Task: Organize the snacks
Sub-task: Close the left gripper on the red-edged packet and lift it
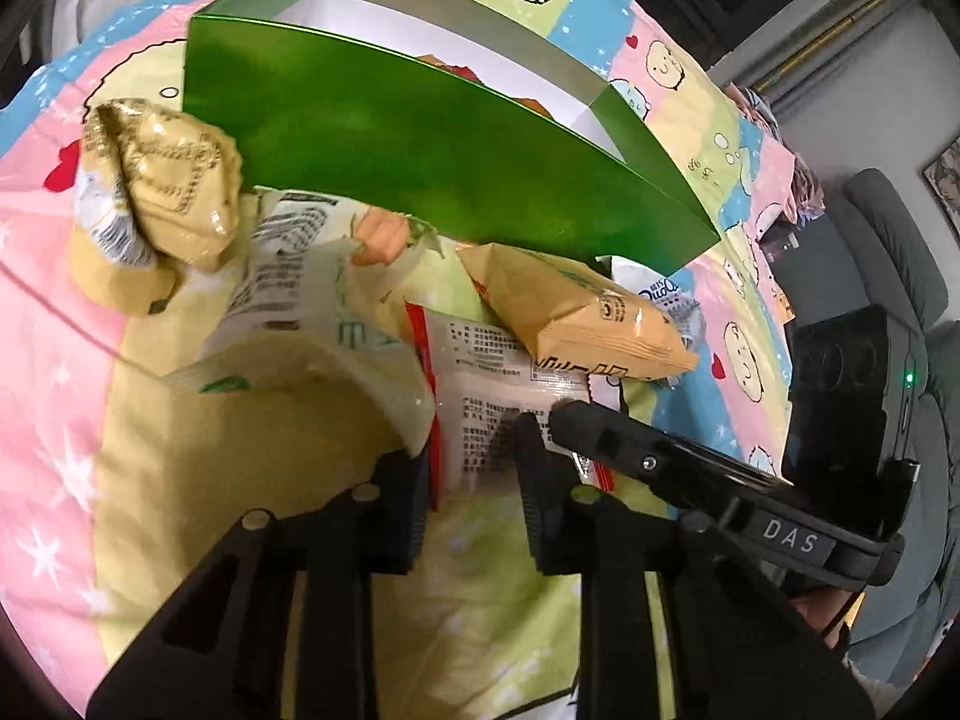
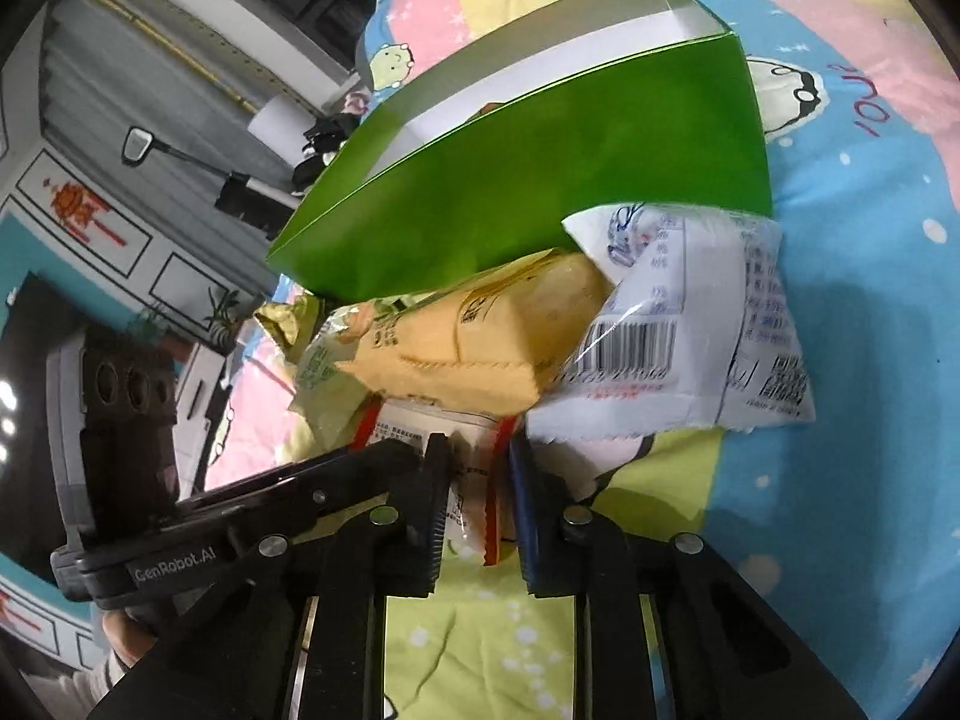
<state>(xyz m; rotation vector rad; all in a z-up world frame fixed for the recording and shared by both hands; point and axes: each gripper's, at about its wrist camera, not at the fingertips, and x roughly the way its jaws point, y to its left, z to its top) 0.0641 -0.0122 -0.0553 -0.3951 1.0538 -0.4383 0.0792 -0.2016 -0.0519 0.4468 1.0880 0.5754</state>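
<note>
A white snack packet with red edges (image 1: 480, 360) lies on the cartoon-print bedspread (image 1: 72, 420) in front of an open green box (image 1: 420, 168). My left gripper (image 1: 474, 480) is shut on the packet's near end. My right gripper (image 2: 480, 498) is shut on the same white packet (image 2: 414, 429) from the other side; one of its fingers (image 1: 600, 438) shows in the left wrist view. A tan packet (image 1: 576, 312) rests across the white one. Against it leans a pale green-and-white bag (image 1: 300, 312).
A gold bag (image 1: 162, 180) lies left of the green box (image 2: 540, 180). Right of the tan packet (image 2: 480, 342) sits a white packet with a barcode (image 2: 690, 336). A grey chair (image 1: 888, 252) stands beyond the bed's edge.
</note>
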